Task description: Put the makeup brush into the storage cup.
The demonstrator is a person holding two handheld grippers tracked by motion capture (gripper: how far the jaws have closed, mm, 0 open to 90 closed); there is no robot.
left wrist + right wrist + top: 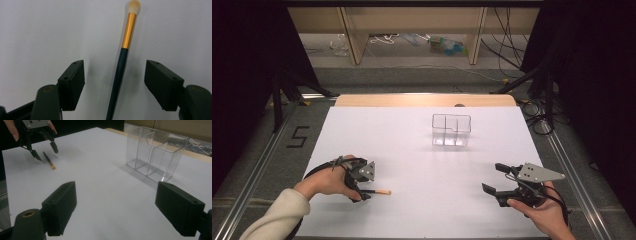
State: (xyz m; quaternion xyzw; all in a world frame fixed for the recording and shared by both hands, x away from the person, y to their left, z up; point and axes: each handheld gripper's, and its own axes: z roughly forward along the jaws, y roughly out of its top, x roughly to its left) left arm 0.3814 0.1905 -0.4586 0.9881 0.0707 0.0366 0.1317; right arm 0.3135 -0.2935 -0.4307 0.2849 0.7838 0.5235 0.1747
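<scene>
A makeup brush point(122, 67) with a dark handle, gold ferrule and pale bristles lies flat on the white table point(422, 165) at the front left. My left gripper point(114, 63) is open and straddles the handle, with a gap on each side of it. The high view has the brush point(380, 192) pointing right out of the left gripper point(362, 190). My right gripper point(493, 178) stands open at the front right with nothing between its jaws. From the right gripper point(116, 187) I see the brush point(49, 160) and the left gripper point(47, 154) farther off.
A clear plastic box point(451, 130) with several compartments stands upright at the back middle of the table, and it appears again in the right gripper view point(155, 152). A wooden strip point(422, 100) borders the far edge. Dark stands and cables point(537, 110) flank the table.
</scene>
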